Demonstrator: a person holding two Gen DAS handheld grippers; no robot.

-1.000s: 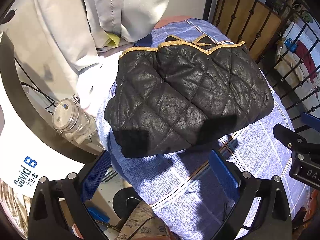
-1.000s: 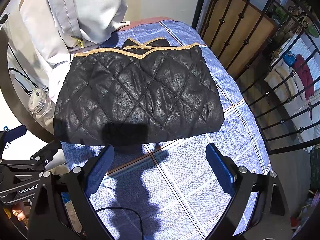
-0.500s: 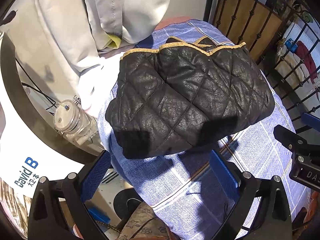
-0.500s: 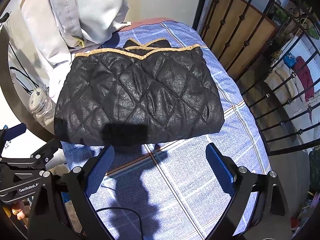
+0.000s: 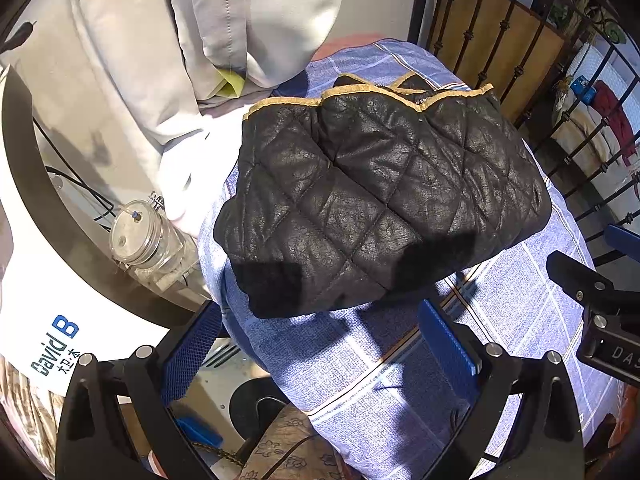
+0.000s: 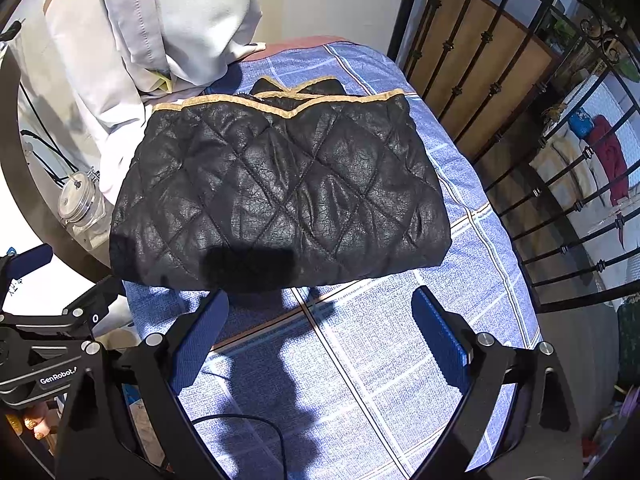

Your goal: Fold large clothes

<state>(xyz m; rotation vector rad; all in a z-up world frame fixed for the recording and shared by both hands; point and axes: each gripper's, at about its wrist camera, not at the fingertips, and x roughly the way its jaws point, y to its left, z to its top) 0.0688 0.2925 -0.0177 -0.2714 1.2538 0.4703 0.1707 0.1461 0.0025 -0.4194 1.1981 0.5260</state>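
Note:
A black quilted jacket (image 5: 384, 196) (image 6: 276, 200) with tan trim lies folded into a compact rectangle on a blue checked cloth (image 5: 400, 368) (image 6: 360, 360). My left gripper (image 5: 320, 344) hovers open just short of the jacket's near left corner, nothing between its blue pads. My right gripper (image 6: 320, 336) is open too, above the bare cloth in front of the jacket's near edge. Each gripper's body shows at the side of the other view. Gripper shadows fall on the jacket's near edge.
Pale garments (image 5: 224, 32) hang at the back left. A clear glass jar (image 5: 144, 240) stands left of the cloth beside a curved white and black panel (image 5: 40, 280). Black iron railings (image 6: 540, 160) run along the right. The cloth surface drops off on the left.
Both views have shifted only slightly; the jacket lies as before and both grippers remain open.

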